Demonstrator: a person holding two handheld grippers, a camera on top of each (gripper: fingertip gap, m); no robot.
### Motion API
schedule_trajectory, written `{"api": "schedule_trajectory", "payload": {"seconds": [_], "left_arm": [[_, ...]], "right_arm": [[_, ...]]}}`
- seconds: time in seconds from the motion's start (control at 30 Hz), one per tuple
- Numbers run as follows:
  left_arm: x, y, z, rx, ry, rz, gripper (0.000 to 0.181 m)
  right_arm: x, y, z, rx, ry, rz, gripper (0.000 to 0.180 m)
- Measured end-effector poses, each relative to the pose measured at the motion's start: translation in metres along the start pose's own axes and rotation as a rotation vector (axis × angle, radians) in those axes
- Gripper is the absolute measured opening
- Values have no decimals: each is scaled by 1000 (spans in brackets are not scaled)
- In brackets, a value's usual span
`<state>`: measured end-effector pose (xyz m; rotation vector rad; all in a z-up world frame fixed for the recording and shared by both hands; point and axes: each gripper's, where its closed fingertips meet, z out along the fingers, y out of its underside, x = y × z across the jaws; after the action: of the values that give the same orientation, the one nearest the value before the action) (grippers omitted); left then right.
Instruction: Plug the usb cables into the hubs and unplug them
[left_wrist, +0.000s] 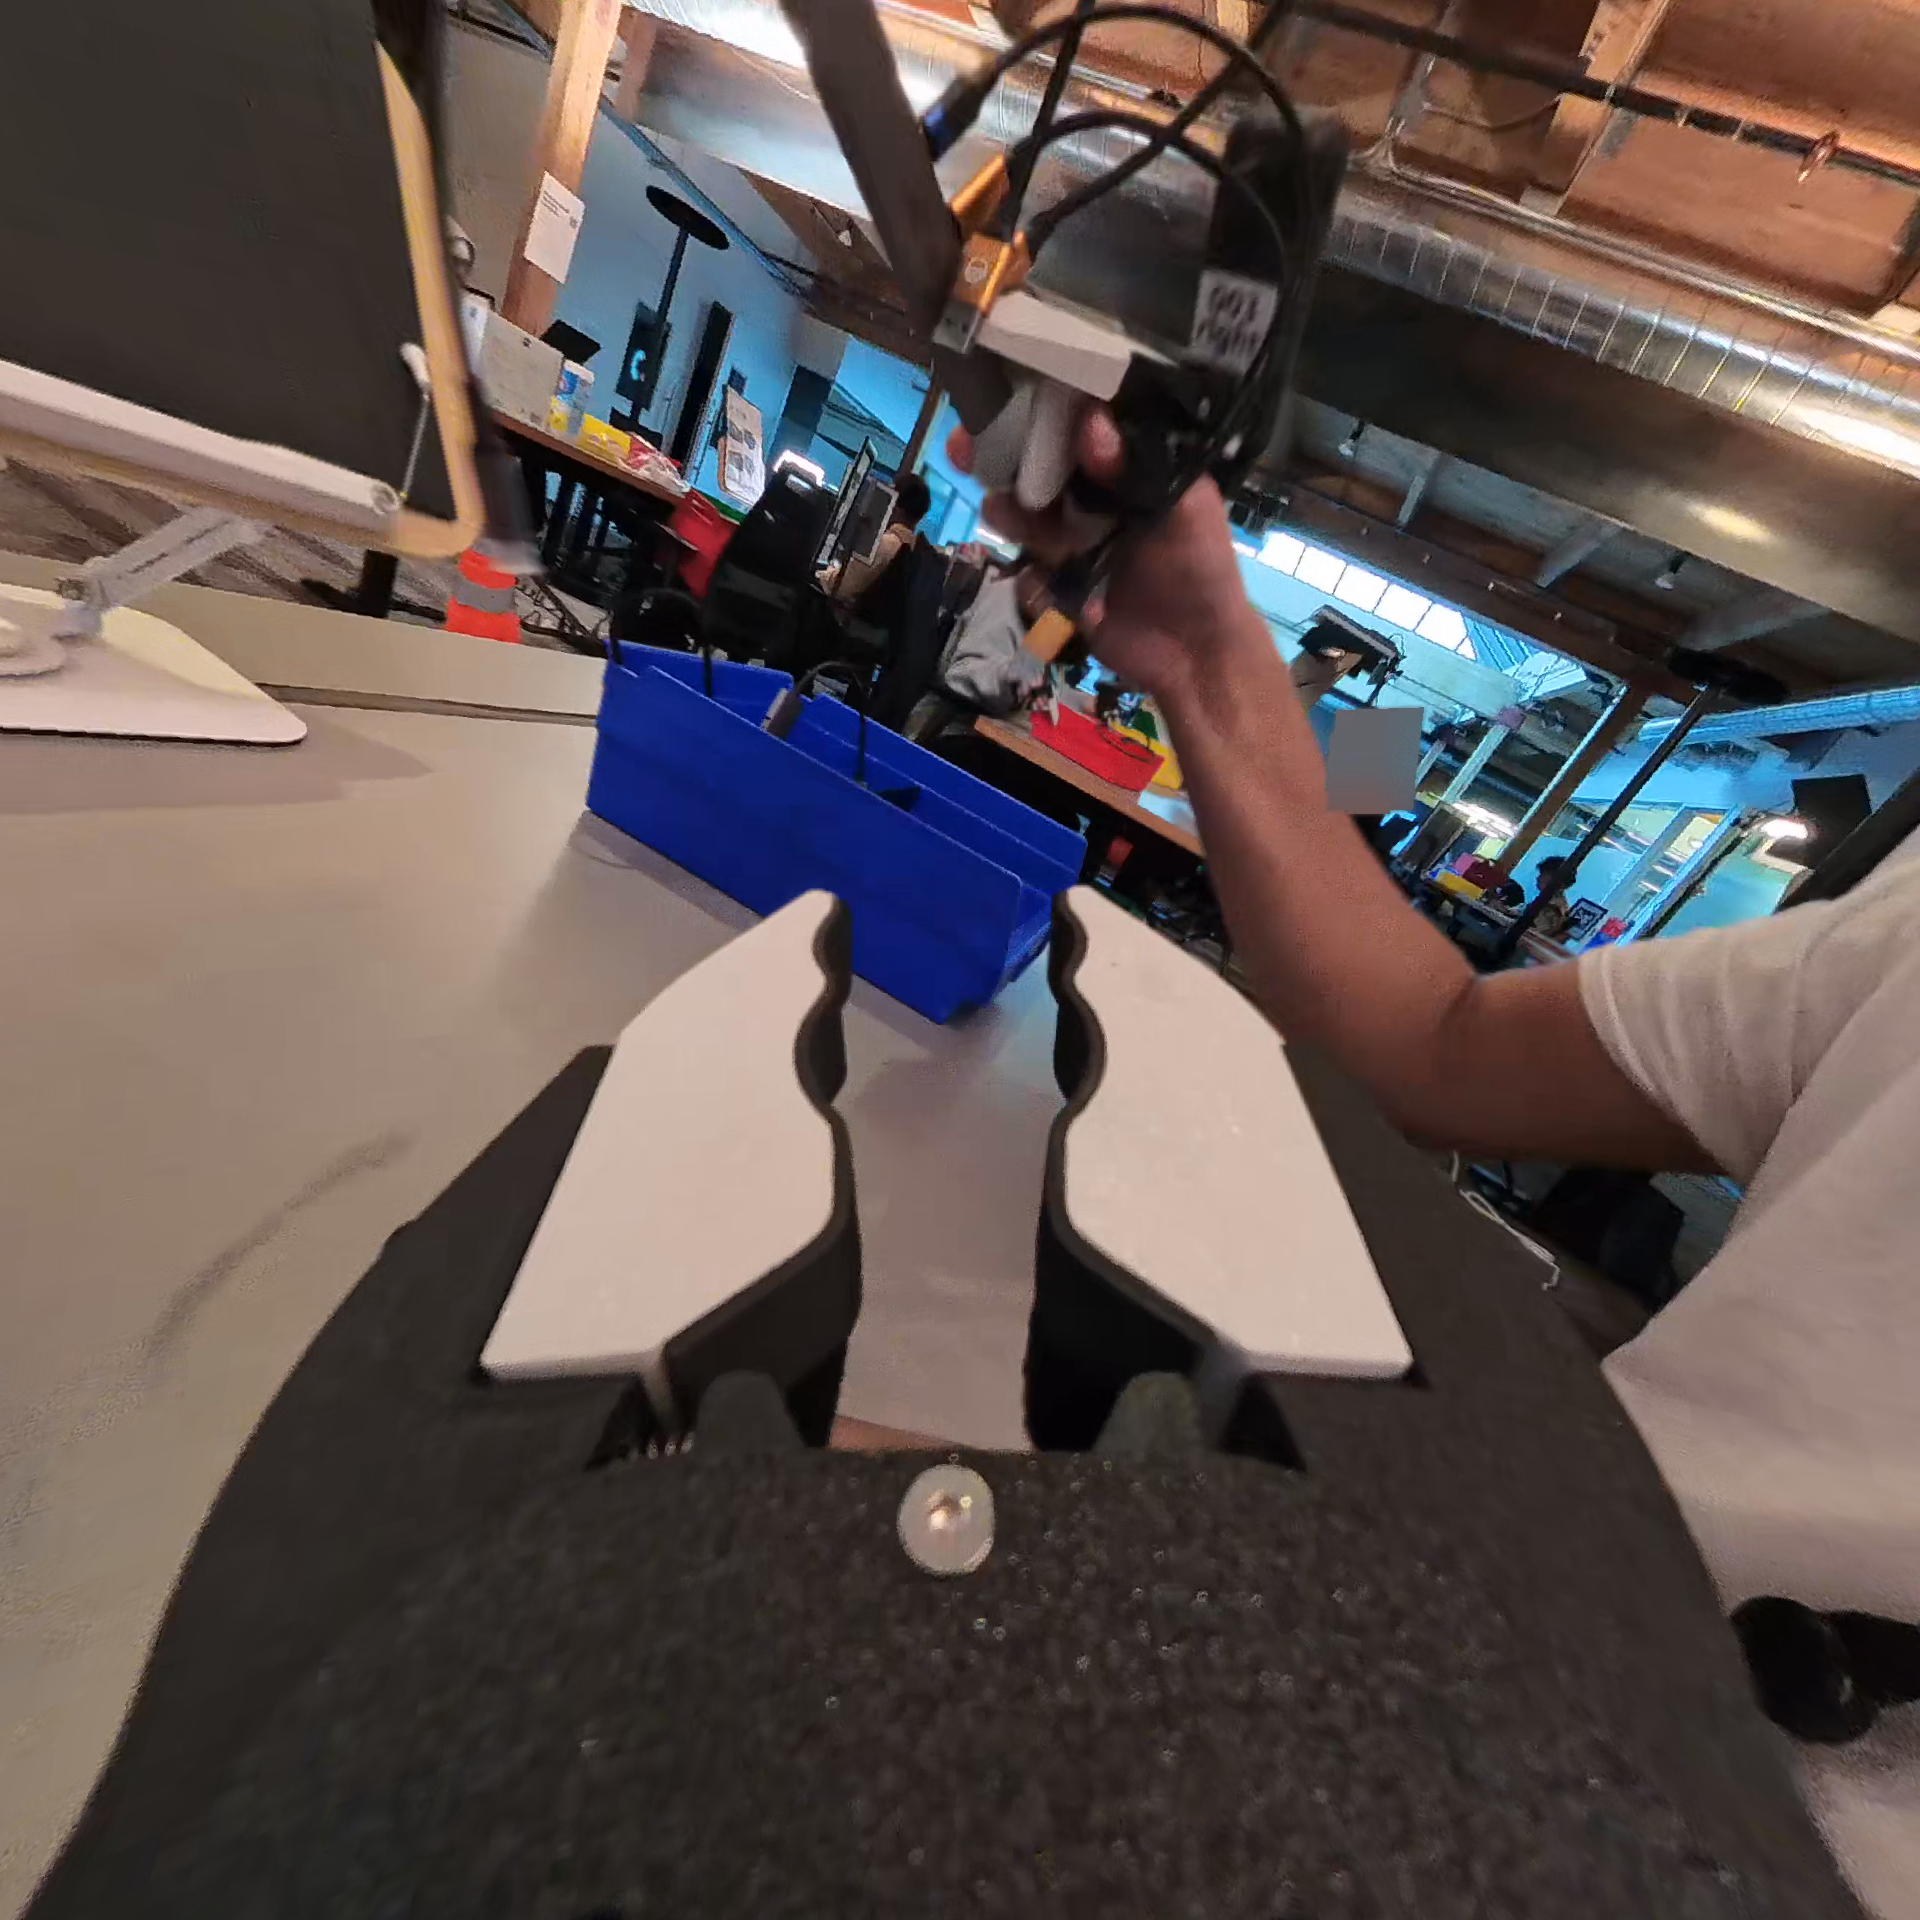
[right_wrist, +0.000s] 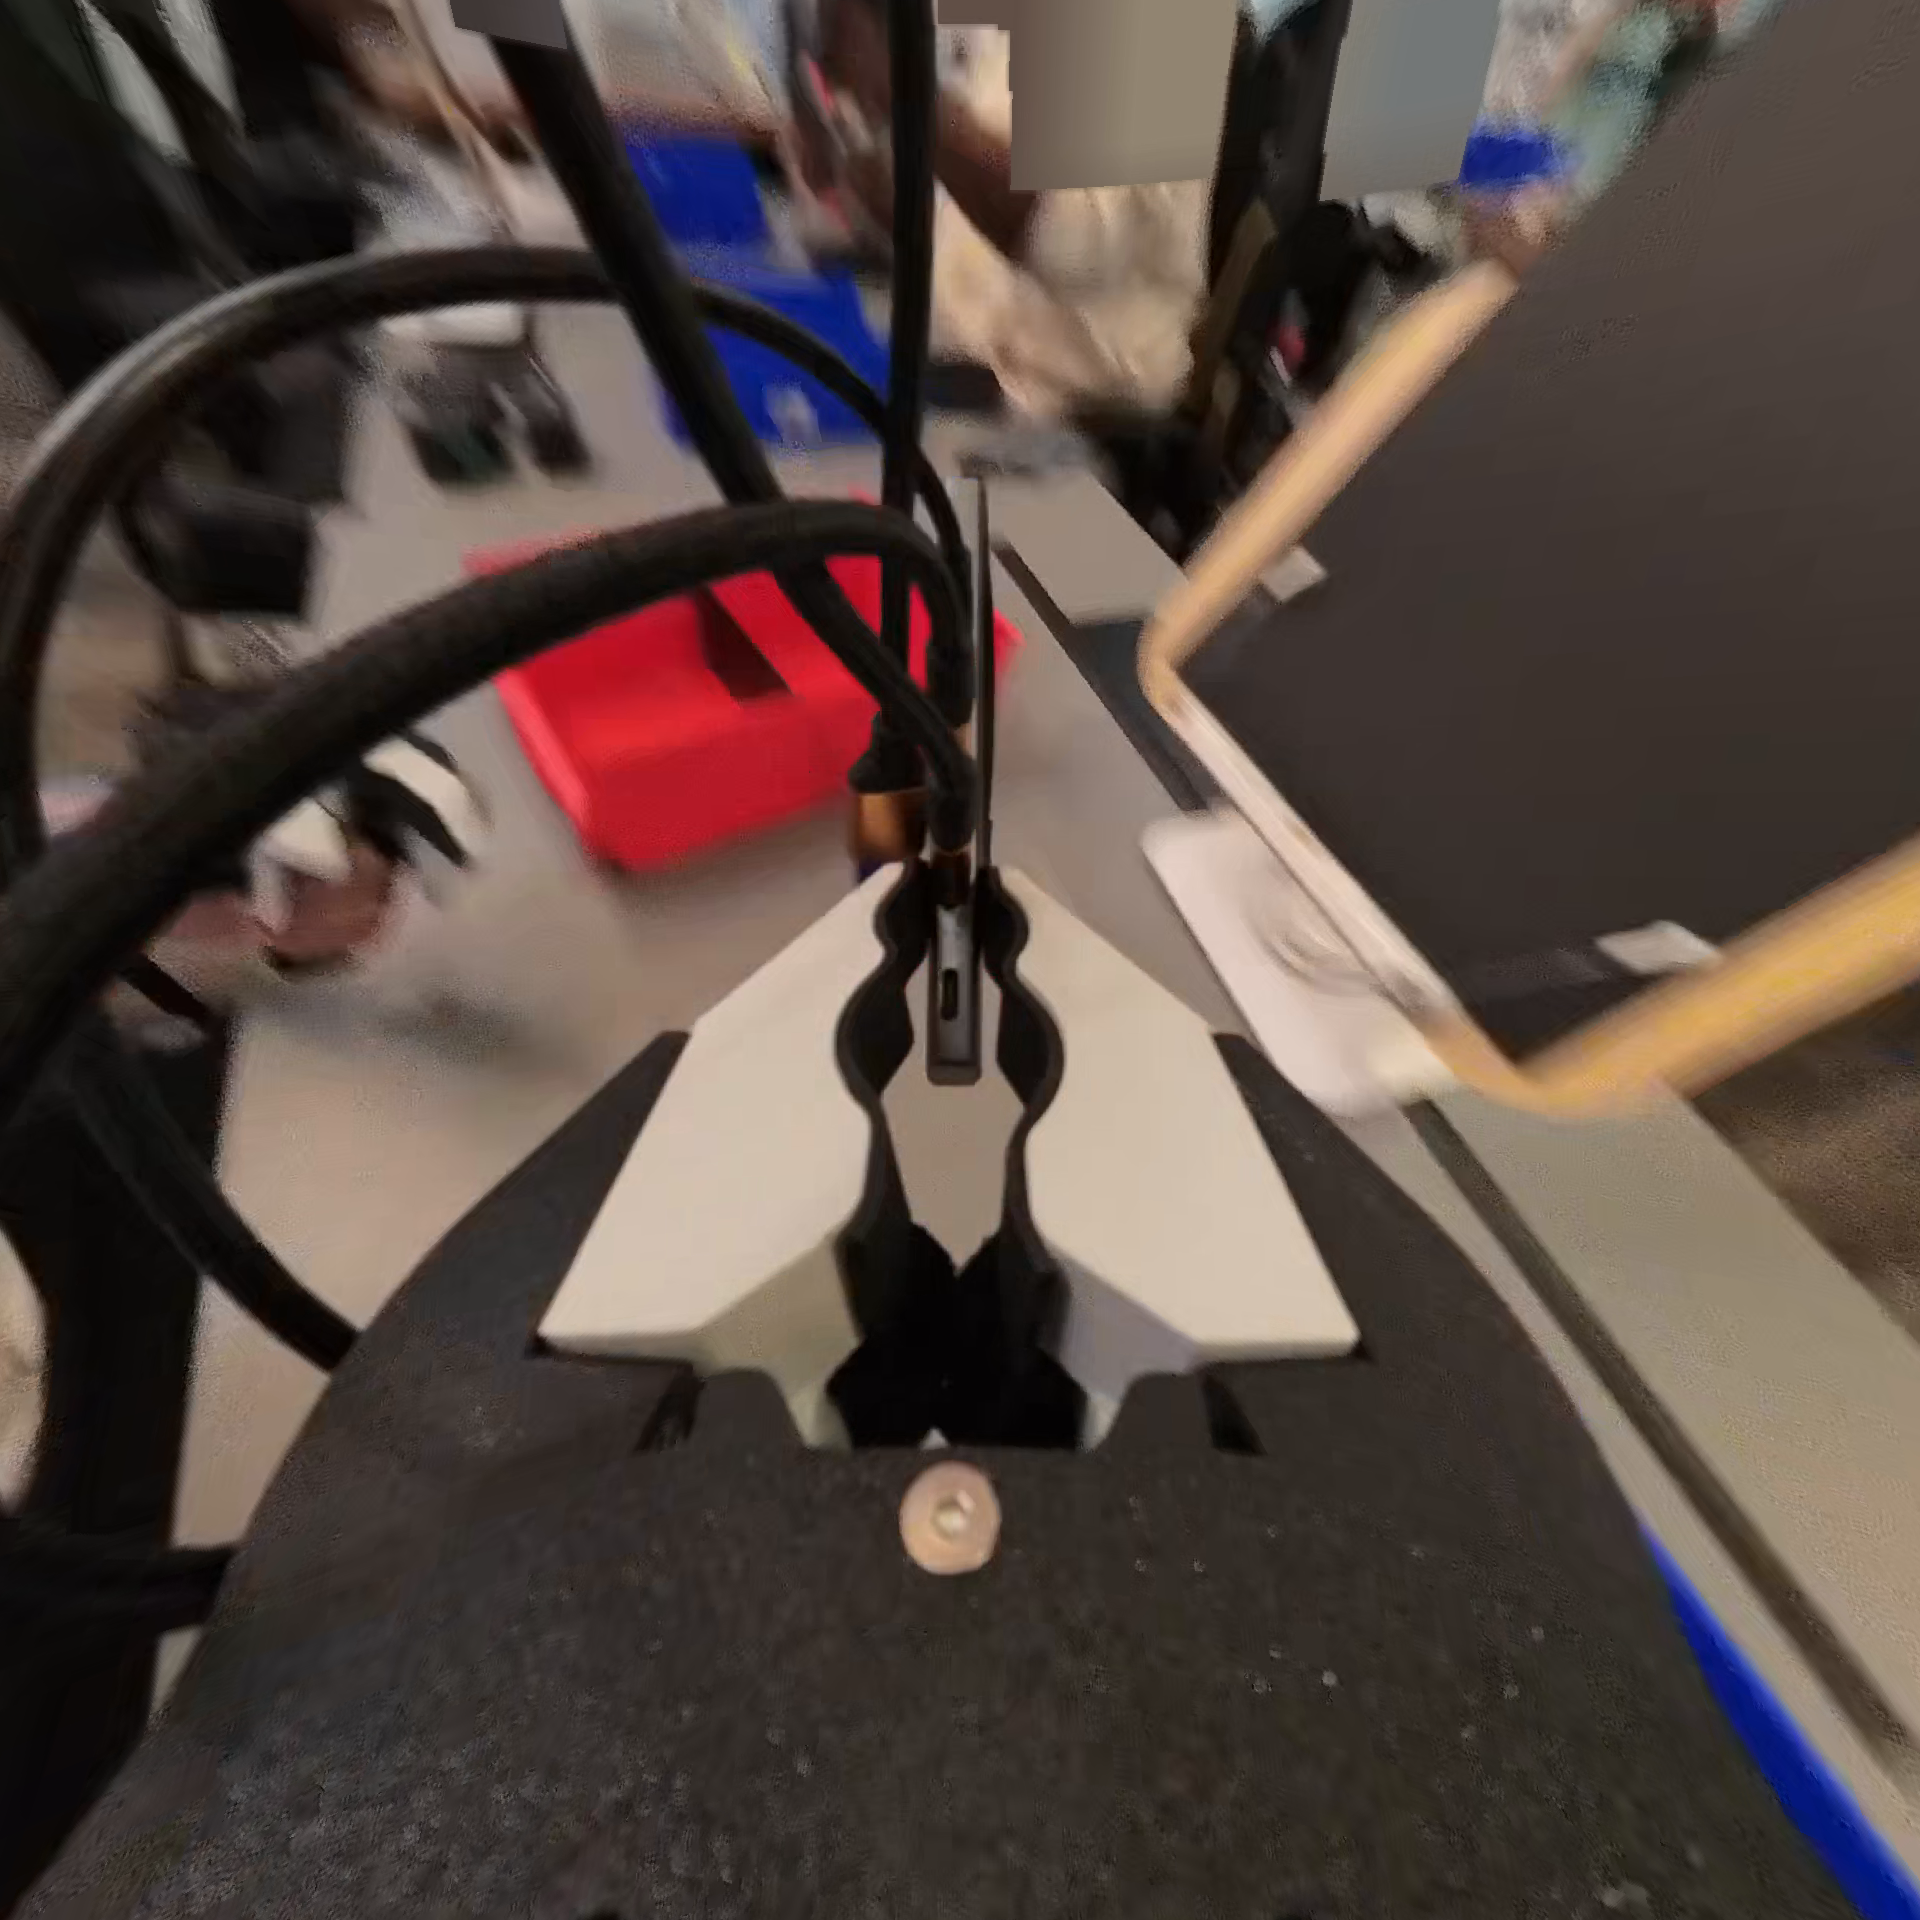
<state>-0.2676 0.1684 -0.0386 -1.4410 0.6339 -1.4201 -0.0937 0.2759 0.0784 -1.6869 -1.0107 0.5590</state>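
Observation:
My right gripper (right_wrist: 948, 883) is shut on a thin dark grey USB hub (right_wrist: 951, 997), held edge-on between the pads. Copper-coloured plugs (right_wrist: 888, 821) sit in the hub's far end, and black cables (right_wrist: 416, 644) loop away to the left. In the left wrist view the right gripper (left_wrist: 1039, 353) is raised high above the table by a hand, with orange plugs (left_wrist: 987, 260) and black cables hanging around it. My left gripper (left_wrist: 948, 914) is open and empty, low over the grey table (left_wrist: 312, 987). A blue bin (left_wrist: 810, 831) just ahead holds a grey connector (left_wrist: 784, 712) on a black cable.
A black panel with a gold frame (left_wrist: 208, 208) stands at the left on a white stand base (left_wrist: 135, 675); it also fills the right of the right wrist view (right_wrist: 1558, 623). A red bin (right_wrist: 675, 748) lies beyond the right gripper. The person's arm (left_wrist: 1299, 831) crosses at right. Tip to tip, the grippers are about 25 centimetres apart.

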Motion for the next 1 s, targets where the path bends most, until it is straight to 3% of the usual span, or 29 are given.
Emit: {"api": "schedule_trajectory", "payload": {"seconds": [0.1, 0.23, 0.33, 0.47, 0.73, 0.9, 1.0], "left_arm": [[2, 8, 3, -8, 56, -106, 35], [-1, 13, 6, -17, 85, -169, 33], [-2, 15, 10, -26, 90, -172, 31], [2, 22, 19, -56, 101, -164, 31], [11, 29, 22, -97, 114, -130, 30], [5, 31, 12, -116, 84, -96, 30], [4, 32, 8, -121, 82, -103, 30]], "right_arm": [[58, 34, -67, -291, 111, -14, 8], [99, 75, -134, -554, 52, 35, 8], [109, 110, -155, -742, -65, 176, 8], [129, 168, -152, -1074, -112, 267, 8], [165, 246, -76, -1373, -159, 87, 8], [172, 289, -97, -1559, -195, 75, 9], [169, 297, -107, -1523, -203, 163, 10]]}}
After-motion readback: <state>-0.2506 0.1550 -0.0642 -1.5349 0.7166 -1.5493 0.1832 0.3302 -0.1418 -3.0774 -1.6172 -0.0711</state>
